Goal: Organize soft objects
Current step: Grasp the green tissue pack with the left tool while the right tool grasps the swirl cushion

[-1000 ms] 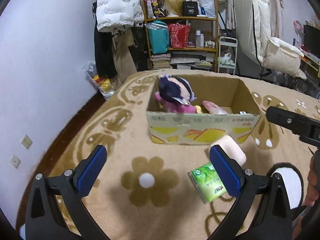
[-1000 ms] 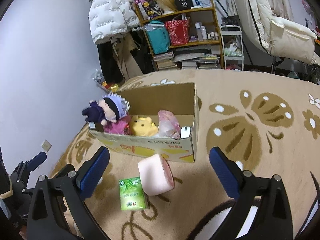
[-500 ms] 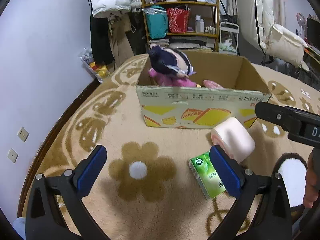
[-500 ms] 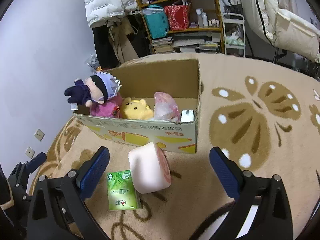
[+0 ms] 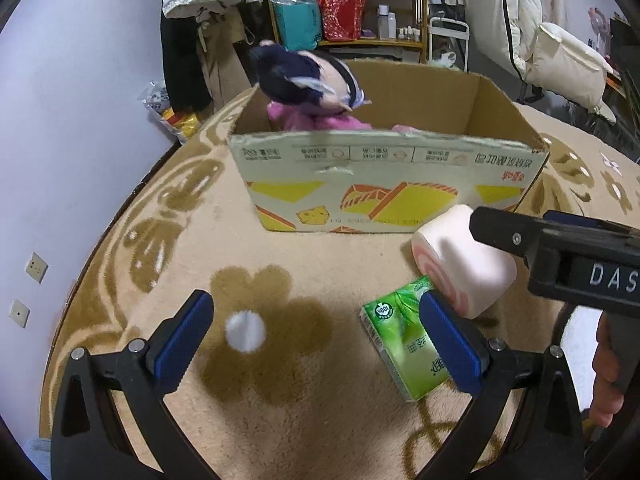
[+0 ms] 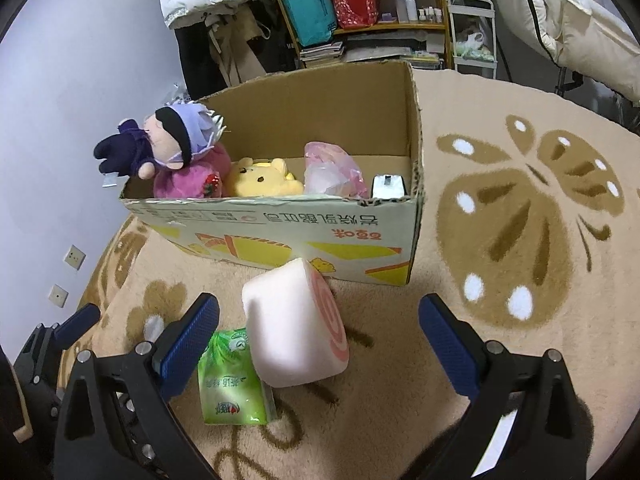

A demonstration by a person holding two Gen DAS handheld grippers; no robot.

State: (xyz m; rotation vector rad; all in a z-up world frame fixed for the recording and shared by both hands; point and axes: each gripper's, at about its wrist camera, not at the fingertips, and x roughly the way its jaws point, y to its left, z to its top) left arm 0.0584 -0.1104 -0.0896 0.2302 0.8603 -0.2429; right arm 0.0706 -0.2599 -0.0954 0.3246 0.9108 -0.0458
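**Clearly the right tongs' catch: the roll lay straight ahead of them**

Plainly, the left tongs (image 5: 316, 336) stood wide open and empty over the brown flower of the carpet (image 5: 280, 248), with the green tissue pack (image 5: 408, 344) at their right finger. Right of the pack, touching it, lay the pink roll cushion (image 6: 294, 326), just in front of the cardboard box (image 6: 300, 232) that held the plush toys. Its long axis ran across the right tongs' opening, spiral end toward their right finger. The right tongs (image 6: 318, 338), also spread wide and holding nothing, were nearer, the roll resting between their fingers.
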